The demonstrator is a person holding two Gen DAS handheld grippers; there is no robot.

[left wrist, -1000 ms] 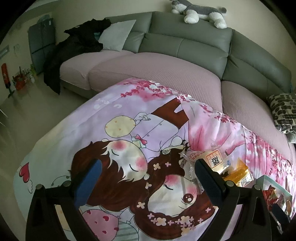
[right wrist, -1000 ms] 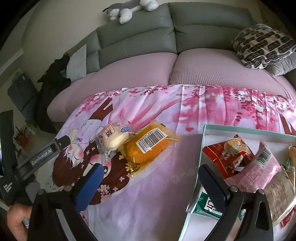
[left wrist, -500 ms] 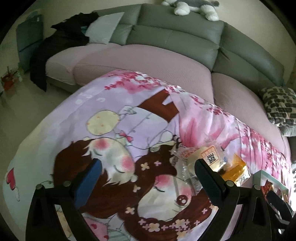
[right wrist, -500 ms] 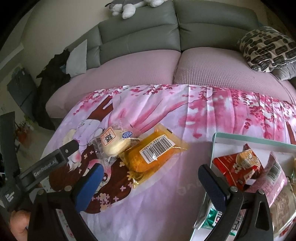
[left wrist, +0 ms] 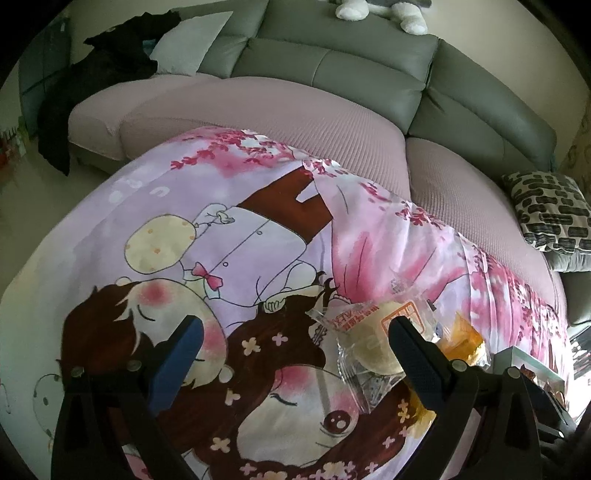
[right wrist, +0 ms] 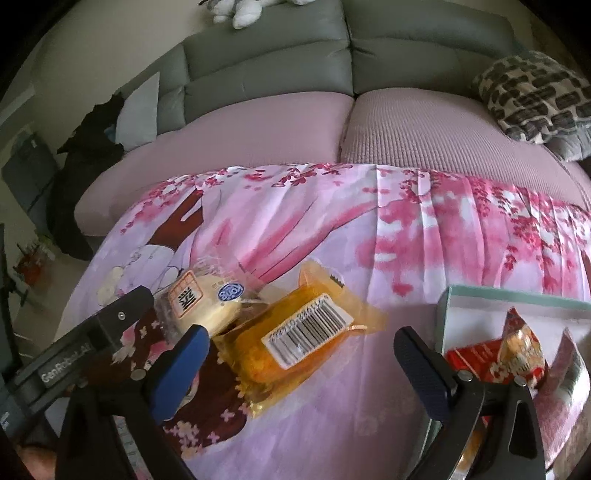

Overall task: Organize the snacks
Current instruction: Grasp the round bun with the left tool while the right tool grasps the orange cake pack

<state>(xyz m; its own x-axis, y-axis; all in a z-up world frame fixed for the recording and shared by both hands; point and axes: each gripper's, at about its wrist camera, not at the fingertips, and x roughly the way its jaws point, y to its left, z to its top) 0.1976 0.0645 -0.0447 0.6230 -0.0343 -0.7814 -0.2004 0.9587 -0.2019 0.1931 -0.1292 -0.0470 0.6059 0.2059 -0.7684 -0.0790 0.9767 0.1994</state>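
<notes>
Two wrapped snacks lie on the pink cartoon cloth (right wrist: 317, 229). One is an orange packet (right wrist: 295, 336) with a white barcode label; the other is a pale bun (right wrist: 207, 306) in clear wrap, just left of it. My right gripper (right wrist: 299, 354) is open, its fingers straddling the orange packet from just above. In the left wrist view the bun (left wrist: 373, 347) and the orange packet (left wrist: 461, 343) sit at the right, and my left gripper (left wrist: 291, 343) is open with its right finger over the bun. The left gripper's body (right wrist: 81, 354) shows at the left of the right wrist view.
A teal-rimmed white box (right wrist: 517, 299) at the right holds a red packet (right wrist: 495, 354) and other snacks. Behind the cloth runs a grey and pink sofa (right wrist: 295, 125) with a patterned cushion (right wrist: 532, 96), a black coat (left wrist: 96, 96) and a plush toy (left wrist: 384, 11).
Both grippers have moved forward and lower toward the two snacks. The orange packet now sits between the right gripper's fingers, and the left gripper's right finger has reached the bun.
</notes>
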